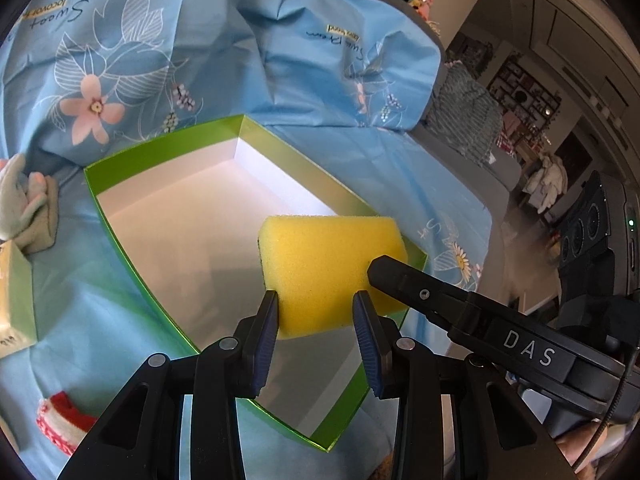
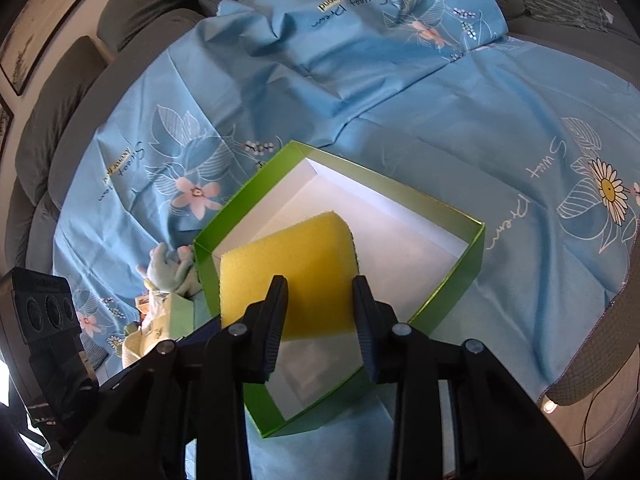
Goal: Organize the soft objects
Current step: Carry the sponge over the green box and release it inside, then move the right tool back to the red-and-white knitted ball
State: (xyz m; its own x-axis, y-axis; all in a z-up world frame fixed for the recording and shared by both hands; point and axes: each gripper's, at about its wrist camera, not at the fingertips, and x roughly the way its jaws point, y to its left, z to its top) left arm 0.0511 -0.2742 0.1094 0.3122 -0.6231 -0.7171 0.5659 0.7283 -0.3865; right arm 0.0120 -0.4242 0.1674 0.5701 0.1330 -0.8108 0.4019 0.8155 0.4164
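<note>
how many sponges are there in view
1: a yellow foam sponge with a dark scouring side, held over the open green cardboard box between the left gripper and right gripper. Others may be hidden outside both views.

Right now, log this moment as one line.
held: yellow sponge | by: left tongs, right tongs | over: empty green box | not yet released

Spread under the left claw (image 1: 316, 300) and far ahead of it: a creased light-blue sheet (image 1: 320, 80) printed with flowers, leaves and script. Ahead and to the right of that claw, a grey-green knitted throw (image 1: 464, 116), then a dark cluttered shelf (image 1: 520, 96) farther back. Left of the right claw (image 2: 320, 284), past the sheet's edge, grey padded cushions (image 2: 60, 120) and a framed picture (image 2: 24, 40).
</note>
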